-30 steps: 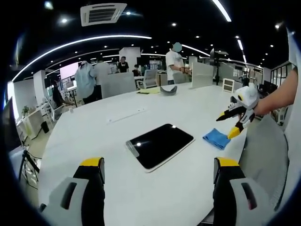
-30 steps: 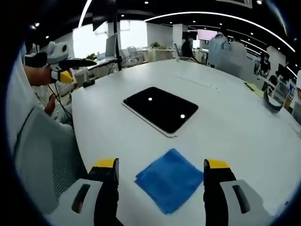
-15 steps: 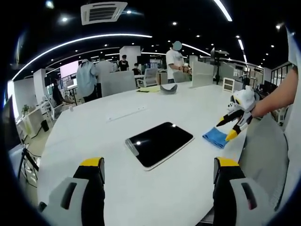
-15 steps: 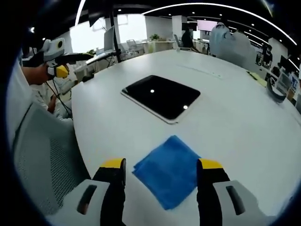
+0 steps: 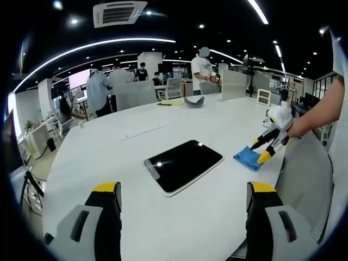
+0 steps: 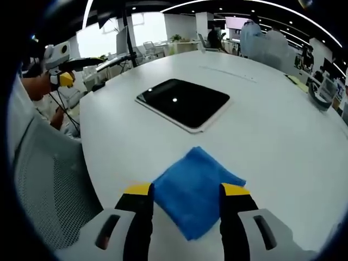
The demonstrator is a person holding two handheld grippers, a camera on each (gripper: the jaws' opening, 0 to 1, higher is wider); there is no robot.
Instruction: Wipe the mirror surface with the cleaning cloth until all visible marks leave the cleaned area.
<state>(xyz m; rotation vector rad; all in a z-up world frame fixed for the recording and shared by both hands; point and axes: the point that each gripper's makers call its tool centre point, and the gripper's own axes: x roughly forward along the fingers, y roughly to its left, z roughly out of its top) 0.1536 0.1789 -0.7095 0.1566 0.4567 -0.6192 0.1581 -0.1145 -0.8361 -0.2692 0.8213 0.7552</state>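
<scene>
Blue cleaning cloth point(image 6: 196, 190) flat on white worktop point(image 6: 272, 130), folded, one corner pointing far toward mirror point(image 6: 184, 103). Right tool point(image 6: 186, 190) directly over cloth's near half, jaws apart and straddling it, one jaw on either side; not yet clamped. Seen from left gripper view: right tool point(image 5: 262, 152) tipped down onto cloth point(image 5: 247, 157) at worktop's right edge.

Mirror: dark rounded rectangle in pale frame, lying flat, just far and slightly left of cloth, long axis running left-to-right and skewed in right gripper view. Bare worktop between cloth and mirror, nothing in the way. Marks on glass not resolvable; only ceiling-light reflections visible.

Left tool point(image 5: 182, 190) jaws wide apart, holding nothing, hovering near side of mirror point(image 5: 184, 166).

Judgement: right tool nearer cloth, grasp step in hand; wiping not begun. After pinch, short carry far-left onto glass.

Surroundings: mesh chair point(image 6: 49, 185) at worktop's left edge, people point(image 5: 204, 73) standing far off.
</scene>
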